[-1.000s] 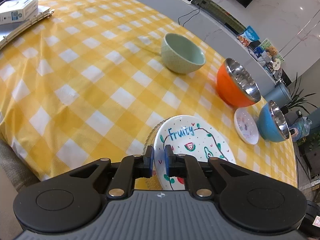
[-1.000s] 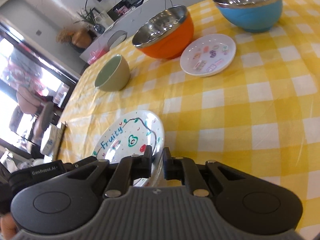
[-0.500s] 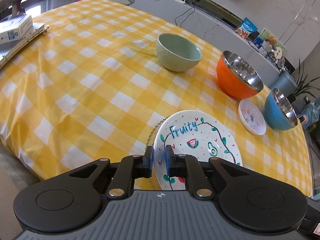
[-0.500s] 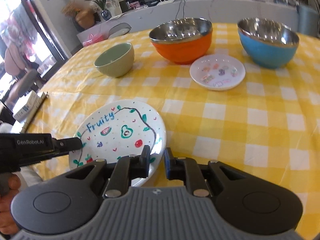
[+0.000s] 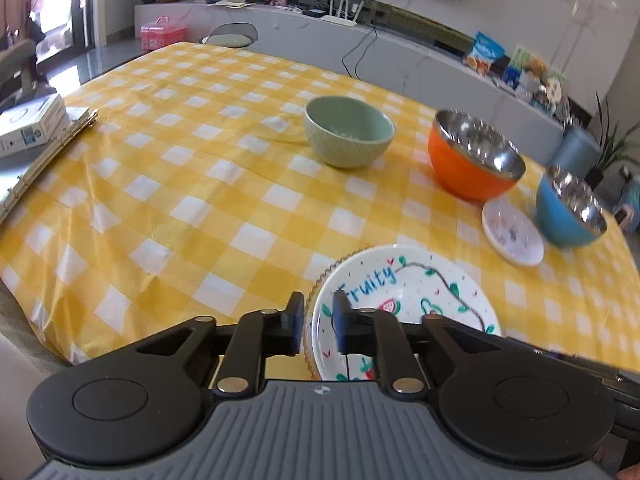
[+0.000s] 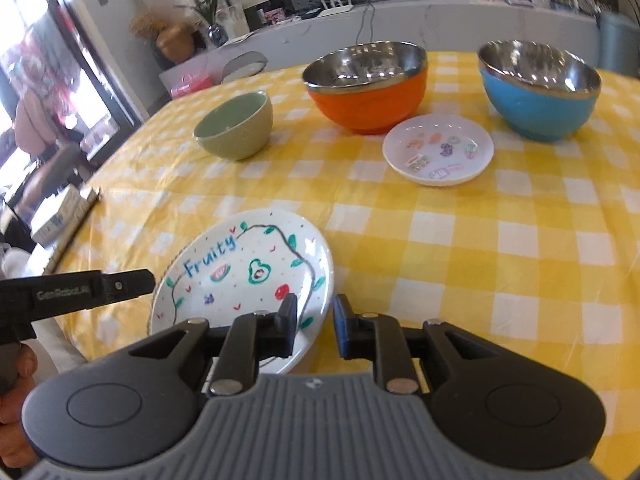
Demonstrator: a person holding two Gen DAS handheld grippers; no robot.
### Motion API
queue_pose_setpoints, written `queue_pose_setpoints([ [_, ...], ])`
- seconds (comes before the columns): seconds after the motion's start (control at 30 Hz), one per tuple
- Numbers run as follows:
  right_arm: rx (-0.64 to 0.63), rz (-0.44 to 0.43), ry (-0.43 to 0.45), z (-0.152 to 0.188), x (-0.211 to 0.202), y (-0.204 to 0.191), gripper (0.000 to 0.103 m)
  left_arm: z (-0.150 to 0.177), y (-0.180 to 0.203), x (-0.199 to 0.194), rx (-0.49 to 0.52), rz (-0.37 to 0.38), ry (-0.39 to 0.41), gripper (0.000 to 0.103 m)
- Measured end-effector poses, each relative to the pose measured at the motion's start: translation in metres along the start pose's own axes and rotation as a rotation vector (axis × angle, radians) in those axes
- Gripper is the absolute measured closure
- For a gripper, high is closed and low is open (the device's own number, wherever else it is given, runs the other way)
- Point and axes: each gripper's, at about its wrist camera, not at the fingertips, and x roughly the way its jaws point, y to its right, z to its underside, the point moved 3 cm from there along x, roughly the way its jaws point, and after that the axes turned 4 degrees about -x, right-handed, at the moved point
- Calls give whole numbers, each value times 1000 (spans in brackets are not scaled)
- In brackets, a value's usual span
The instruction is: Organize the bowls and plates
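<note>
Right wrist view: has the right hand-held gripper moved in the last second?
Yes. The right hand-held gripper has rolled level: the orange bowl and blue bowl slanted up rightward before, now sit level.

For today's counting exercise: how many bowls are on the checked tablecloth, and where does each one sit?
3. The green bowl sits far left, the orange bowl in the middle behind the small plate, and the blue bowl far right. None looks hidden.
</note>
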Motion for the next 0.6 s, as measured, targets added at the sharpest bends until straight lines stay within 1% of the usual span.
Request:
queue_pose_setpoints([
  [0.07, 47, -12, 8, -2, -1, 6, 76, -2, -7, 3, -44, 21, -14, 79],
  [0.2, 129, -51, 9, -3, 0, 17, 76, -2, -19, 10, -125, 65, -62, 79],
  [0.23, 139, -53, 8, -3, 1, 18, 80, -2, -21, 12, -134, 68, -68, 79],
  [0.27, 142, -61, 7, -3, 1, 19, 88, -2, -22, 12, -141, 68, -71, 79],
  [0.33, 152, -78, 0, -2, 3, 19, 92, -1, -24, 14, -155, 77, -85, 79],
  [0.37, 154, -86, -5, -2, 4, 19, 96, -1, -24, 15, -164, 85, -91, 79],
  [0.43, 139, -77, -5, -2, 4, 17, 98, 0, -25, 17, -169, 95, -106, 84],
  [0.47, 133, -76, -5, -3, 4, 16, 98, 1, -25, 18, -166, 88, -108, 87],
  [0.6, 117, -78, -12, -3, 7, 15, 99, 2, -25, 18, -168, 87, -111, 88],
])
